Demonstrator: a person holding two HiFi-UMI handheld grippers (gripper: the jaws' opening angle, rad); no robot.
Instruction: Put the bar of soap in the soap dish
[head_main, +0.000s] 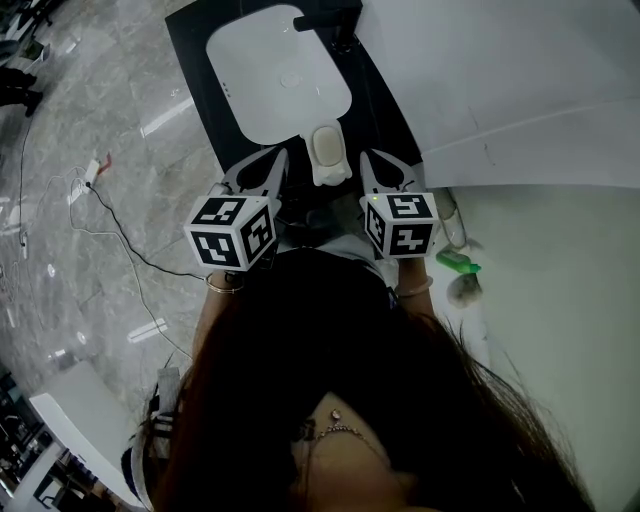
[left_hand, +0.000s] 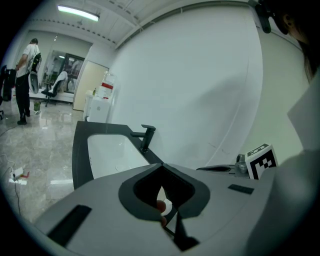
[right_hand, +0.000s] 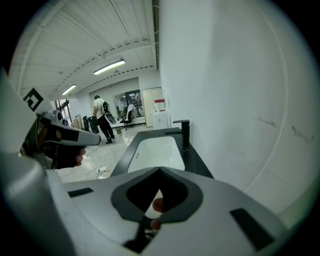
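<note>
With my tips shut, a careless push could only knock the soap dish (head_main: 330, 176) off the counter (head_main: 200, 60) edge in front of the sink basin (head_main: 275, 75), not pinch it. My left gripper (left_hand: 162, 165) and right gripper (right_hand: 161, 168) both have their fingers pressed together on nothing. They flank the dish just in front of the basin, and a beige bar of soap (head_main: 327, 146) seems to lie in it already.

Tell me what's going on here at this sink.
A person stands at a white sink set in a dark counter, with a claw in each hand. The left claw and right claw are both shut and empty, their tips either side of the soap dish at the counter's near edge. A pale oval, apparently the bar of soap, seems to lie in the dish, so the job looks about done.
</note>
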